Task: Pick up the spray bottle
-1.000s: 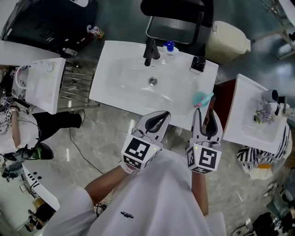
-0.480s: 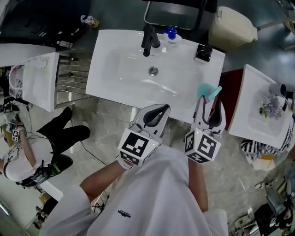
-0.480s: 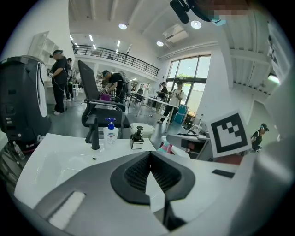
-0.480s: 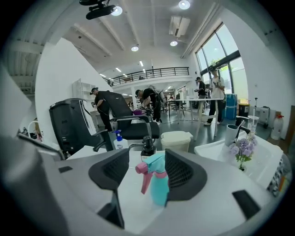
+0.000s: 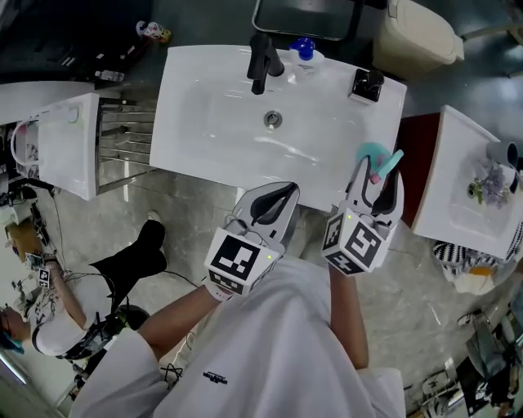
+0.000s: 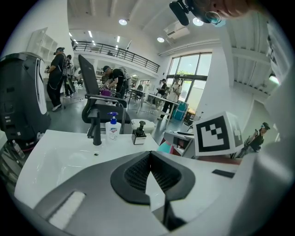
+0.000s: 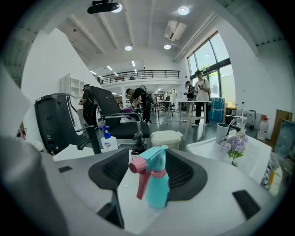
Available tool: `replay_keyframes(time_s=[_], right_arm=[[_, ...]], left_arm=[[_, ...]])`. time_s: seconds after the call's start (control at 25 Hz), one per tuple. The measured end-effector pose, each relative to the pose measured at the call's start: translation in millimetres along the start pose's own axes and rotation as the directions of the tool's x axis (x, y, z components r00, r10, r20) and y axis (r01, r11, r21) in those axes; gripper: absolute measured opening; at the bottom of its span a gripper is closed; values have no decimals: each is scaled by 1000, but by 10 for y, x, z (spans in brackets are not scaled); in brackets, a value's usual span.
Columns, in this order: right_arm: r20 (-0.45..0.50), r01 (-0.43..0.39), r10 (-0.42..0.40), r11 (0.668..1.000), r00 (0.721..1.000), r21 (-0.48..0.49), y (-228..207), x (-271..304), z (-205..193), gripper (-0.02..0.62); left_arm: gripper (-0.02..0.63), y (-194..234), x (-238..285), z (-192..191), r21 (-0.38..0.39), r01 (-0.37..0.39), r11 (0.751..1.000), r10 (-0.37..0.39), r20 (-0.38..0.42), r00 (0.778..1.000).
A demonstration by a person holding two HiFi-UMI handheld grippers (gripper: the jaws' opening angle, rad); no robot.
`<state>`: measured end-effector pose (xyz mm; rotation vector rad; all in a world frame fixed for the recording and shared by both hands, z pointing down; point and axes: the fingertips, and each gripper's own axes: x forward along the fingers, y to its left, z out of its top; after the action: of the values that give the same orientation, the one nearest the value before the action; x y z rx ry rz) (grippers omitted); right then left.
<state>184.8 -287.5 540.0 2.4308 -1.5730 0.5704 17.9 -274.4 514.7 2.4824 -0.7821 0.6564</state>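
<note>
bright, even indoor light, round ceiling lamps [image 7: 184,10] and tall windows [image 6: 191,69] as sources, soft sheen on the white sink [image 5: 204,139], 2 gripper views fisheye-bent with dark rounded corners, near foreground soft, spray bottle [image 7: 154,177] fairly sharp, head view crisp, shadows faint

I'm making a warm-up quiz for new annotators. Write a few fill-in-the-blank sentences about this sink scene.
1. The teal spray bottle has a ___ trigger.
2. The faucet on the white sink is ___.
3. The soap bottle beside the faucet has a ___ pump.
4. Open or shut: the left gripper has its jaws ___, with nothing between them.

Missing words: pink; black; blue; shut.
</note>
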Motion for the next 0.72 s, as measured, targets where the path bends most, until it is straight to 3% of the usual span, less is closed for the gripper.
replay_keyframes(time_s=[0.28,0.72], right_arm=[[7,95,-95,995,995,-11,-113,107,-33,215],[-14,156,-157,986,987,-53,-176,214,-179,179]], left_arm=[[5,64,8,-59,2,-4,1000,4,-15,1000],[5,94,15,-91,-2,-5,1000,5,-19,1000]])
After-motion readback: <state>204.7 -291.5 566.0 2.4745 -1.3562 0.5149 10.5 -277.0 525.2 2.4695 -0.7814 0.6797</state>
